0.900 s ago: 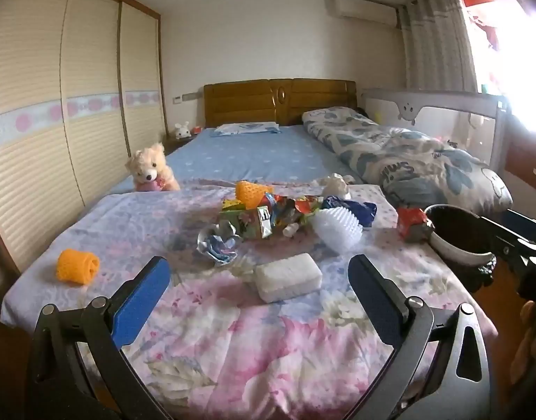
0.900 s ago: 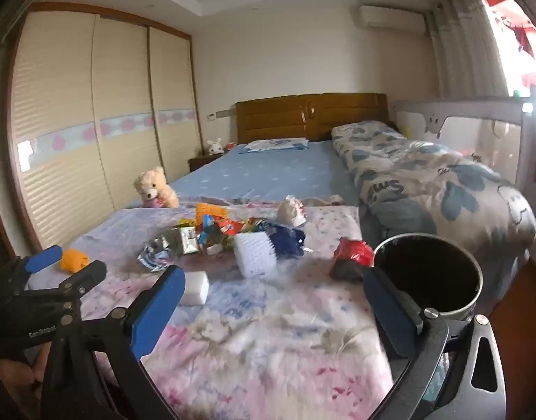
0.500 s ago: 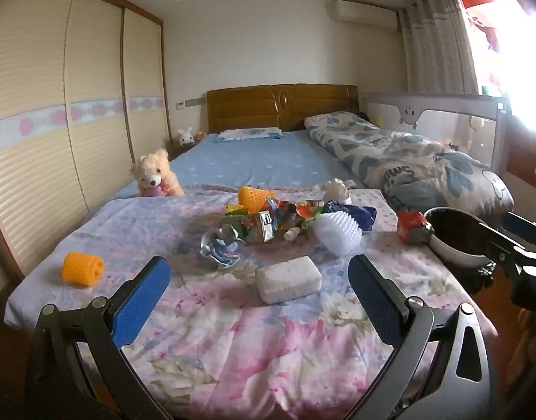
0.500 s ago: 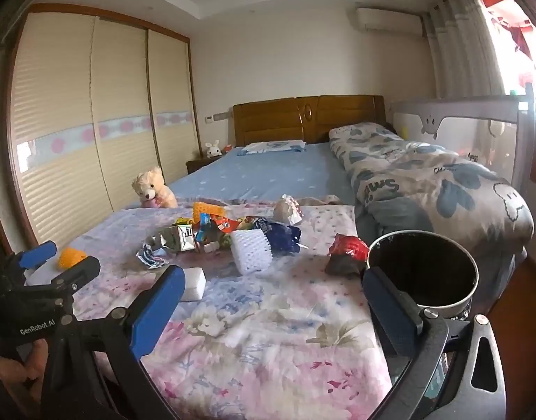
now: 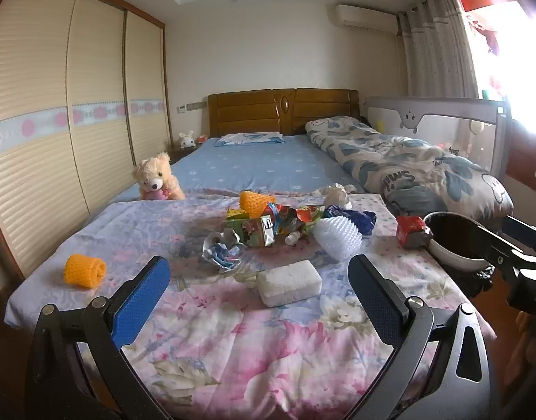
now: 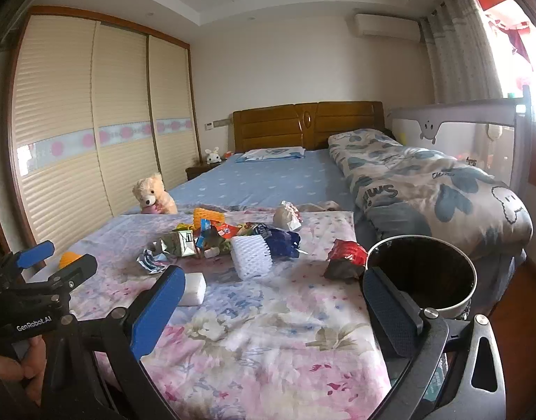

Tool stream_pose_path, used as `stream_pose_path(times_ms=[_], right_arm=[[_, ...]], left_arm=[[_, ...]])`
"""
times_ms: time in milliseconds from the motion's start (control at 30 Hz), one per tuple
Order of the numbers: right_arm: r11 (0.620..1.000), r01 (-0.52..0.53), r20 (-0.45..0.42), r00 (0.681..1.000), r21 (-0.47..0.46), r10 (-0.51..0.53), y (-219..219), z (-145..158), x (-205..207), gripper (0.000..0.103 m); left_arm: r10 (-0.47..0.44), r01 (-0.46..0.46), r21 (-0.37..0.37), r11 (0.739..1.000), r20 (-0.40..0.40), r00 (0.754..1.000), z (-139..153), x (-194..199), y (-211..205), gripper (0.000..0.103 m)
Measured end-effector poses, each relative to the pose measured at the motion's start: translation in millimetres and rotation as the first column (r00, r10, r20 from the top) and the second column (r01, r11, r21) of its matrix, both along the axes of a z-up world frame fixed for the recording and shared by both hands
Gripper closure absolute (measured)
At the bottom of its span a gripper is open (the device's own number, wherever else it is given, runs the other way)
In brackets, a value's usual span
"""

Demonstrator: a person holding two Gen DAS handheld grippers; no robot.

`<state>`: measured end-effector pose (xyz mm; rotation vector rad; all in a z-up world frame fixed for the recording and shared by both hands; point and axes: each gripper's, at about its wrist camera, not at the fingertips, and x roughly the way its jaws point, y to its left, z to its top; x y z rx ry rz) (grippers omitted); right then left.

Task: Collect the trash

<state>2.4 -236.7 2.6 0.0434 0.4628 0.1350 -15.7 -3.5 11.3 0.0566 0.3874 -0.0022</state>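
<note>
Both grippers, the left gripper (image 5: 255, 290) and right gripper (image 6: 273, 301), hover spread wide and empty above the floral bedspread (image 5: 233, 343). Crumpled wrappers (image 5: 285, 218) lie ahead mid-bed, near the dark trash bin (image 6: 422, 273) at the bed's right edge.

Home bedroom: wooden-headboard bed (image 5: 283, 112), sliding wardrobe (image 5: 75, 112), teddy bear (image 5: 156, 182), air conditioner (image 5: 366, 15), curtains (image 5: 439, 42).

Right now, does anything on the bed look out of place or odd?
Yes. A heap of crumpled wrappers and a squashed carton lies mid-bed, not in the bin at the right edge. A red wrapper lies beside the bin, and an orange net sits apart, far left.
</note>
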Motion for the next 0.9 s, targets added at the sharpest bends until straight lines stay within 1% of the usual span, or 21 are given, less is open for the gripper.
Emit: stream_pose_path(times_ms=[900], right_arm=[[1.0,-0.013,-0.012,1.0,0.021,0.014,6.4,-4.2,2.6,0.001]], left_arm=[[-0.005,0.005,-0.001,1.0,-0.002,1.0,1.6,-2.6,0.9,0.0]])
